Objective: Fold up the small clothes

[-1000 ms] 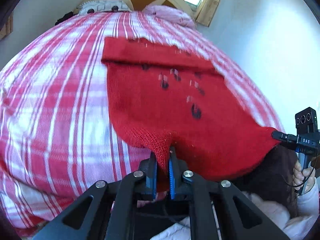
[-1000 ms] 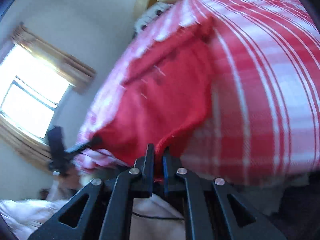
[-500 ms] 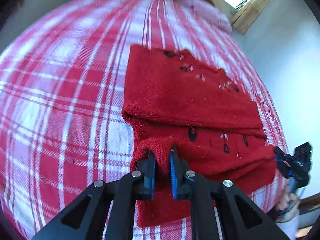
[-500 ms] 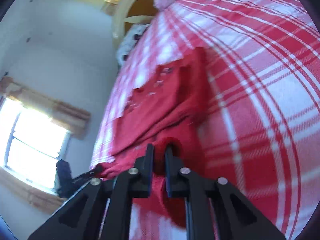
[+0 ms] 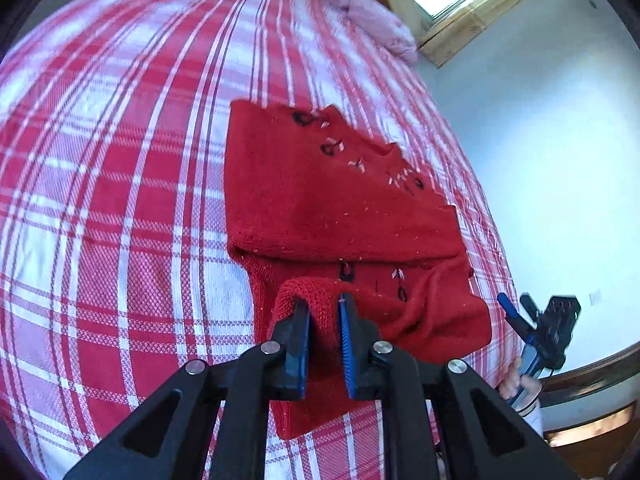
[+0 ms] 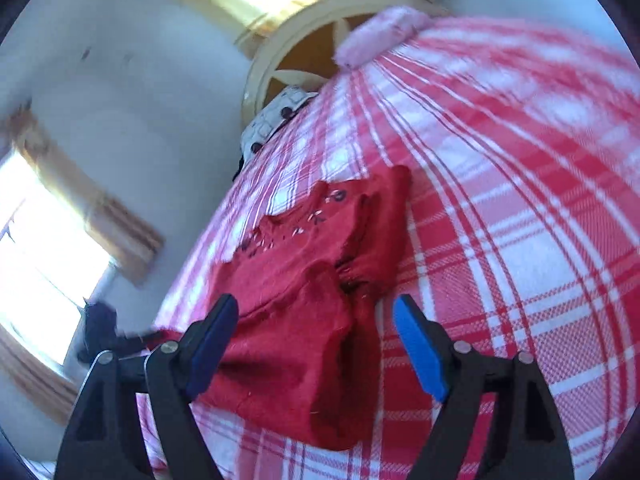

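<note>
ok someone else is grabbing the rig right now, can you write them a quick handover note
Left gripper: shut on the near edge of the red sweater, with a bunched fold between its fingers.
Right gripper: open, jaws wide apart, holding nothing, over the sweater's near part.
Sweater: lying on the plaid bedspread, far part flat, near edge brought up over the body.
Done: sweater partly folded, near edge lifted over.
Left: probably lay the held edge down flat, let go, smooth the bunched corner, then finish the fold.
</note>
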Action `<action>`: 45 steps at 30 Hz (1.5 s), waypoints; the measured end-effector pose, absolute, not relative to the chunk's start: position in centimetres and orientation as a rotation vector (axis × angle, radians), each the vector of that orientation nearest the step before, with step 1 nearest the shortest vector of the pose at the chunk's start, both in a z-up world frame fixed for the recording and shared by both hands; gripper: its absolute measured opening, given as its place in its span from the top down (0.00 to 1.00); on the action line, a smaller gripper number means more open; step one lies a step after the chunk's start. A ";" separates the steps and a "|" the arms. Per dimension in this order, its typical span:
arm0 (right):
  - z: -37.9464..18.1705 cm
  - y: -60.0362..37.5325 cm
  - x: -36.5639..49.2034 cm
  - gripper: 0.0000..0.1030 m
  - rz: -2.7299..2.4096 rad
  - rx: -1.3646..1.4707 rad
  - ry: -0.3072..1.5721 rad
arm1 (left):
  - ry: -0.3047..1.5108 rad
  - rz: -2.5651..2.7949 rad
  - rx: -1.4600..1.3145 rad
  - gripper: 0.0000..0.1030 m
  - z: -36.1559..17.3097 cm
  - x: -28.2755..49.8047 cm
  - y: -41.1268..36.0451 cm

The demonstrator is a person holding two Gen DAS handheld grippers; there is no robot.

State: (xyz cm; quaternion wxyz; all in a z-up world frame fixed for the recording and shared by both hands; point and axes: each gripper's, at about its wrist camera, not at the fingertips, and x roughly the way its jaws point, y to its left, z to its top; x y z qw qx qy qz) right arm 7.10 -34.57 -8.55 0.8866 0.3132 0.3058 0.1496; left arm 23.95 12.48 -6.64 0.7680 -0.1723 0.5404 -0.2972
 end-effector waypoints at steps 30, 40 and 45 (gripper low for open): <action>-9.3 -26.0 7.0 0.27 0.237 0.279 0.696 | 0.977 -0.595 0.009 0.86 -8.9 20.9 8.1; -9.7 -28.0 7.4 0.27 0.179 0.283 0.719 | 0.966 -0.596 -0.099 0.86 -9.6 22.4 7.1; -10.0 -27.9 10.6 0.27 0.154 0.221 0.748 | 0.946 -0.605 -0.134 0.86 -9.1 22.6 6.7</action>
